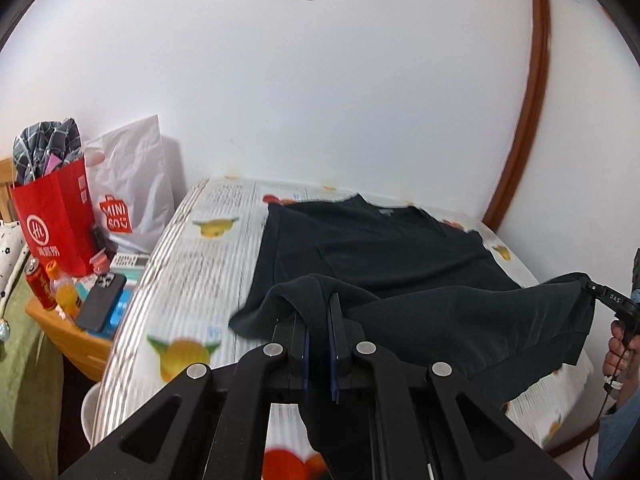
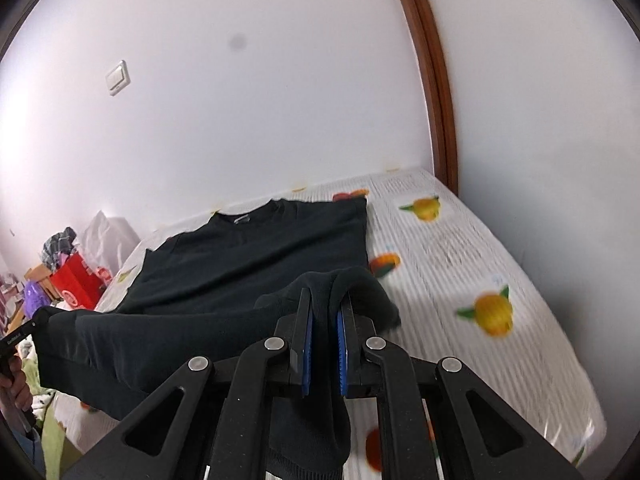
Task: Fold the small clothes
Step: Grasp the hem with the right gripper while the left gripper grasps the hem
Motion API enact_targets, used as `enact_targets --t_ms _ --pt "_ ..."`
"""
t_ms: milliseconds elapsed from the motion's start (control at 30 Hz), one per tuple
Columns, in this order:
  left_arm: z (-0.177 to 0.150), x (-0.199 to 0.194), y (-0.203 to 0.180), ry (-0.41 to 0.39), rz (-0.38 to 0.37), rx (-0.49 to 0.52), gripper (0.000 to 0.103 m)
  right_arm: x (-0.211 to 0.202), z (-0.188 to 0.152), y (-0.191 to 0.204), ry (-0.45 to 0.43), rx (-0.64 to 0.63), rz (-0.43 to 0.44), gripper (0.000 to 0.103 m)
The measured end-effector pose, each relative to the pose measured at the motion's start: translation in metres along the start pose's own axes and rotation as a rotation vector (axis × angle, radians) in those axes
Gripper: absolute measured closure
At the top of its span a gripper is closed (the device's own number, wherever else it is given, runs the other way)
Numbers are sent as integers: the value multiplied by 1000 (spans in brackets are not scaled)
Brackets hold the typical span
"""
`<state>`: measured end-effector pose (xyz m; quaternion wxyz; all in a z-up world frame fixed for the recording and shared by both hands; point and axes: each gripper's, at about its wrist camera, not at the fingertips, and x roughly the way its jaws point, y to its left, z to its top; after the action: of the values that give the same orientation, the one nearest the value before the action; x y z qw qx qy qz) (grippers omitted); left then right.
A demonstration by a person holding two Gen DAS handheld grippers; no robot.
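My left claw is clamped on one bottom corner of the black sweatshirt, and my right claw pinches the other corner, the hem stretched between them above the worktop. The collar end lies flat on the fruit-print cloth near the white wall. Off the left edge I see a red paper bag, a white Miniso bag and a dark phone.
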<state>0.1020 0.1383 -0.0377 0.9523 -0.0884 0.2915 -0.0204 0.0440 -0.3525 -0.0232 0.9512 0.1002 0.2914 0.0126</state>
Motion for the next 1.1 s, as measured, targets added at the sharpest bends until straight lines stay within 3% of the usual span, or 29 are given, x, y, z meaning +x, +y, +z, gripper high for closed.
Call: enact_targets --t_ms 133,333,667,867,933,1033,1100 --pt "23 28 -1 -5 31 4 96 31 31 10 3 -28 -23 93" --pt "44 82 4 49 84 -19 96 87 57 13 41 -45 -42 93" --pt "39 168 6 169 184 40 95 180 51 -3 151 -31 -92 93" --pt "35 189 11 220 191 24 92 220 41 -6 231 -37 -128 92" --pt "34 189 12 230 188 25 92 223 39 -4 244 -54 -141 86" --pt "34 179 12 230 186 37 83 205 39 -2 228 -88 -118 78" --pt "33 167 16 219 185 37 68 187 41 -7 203 -89 -116 65"
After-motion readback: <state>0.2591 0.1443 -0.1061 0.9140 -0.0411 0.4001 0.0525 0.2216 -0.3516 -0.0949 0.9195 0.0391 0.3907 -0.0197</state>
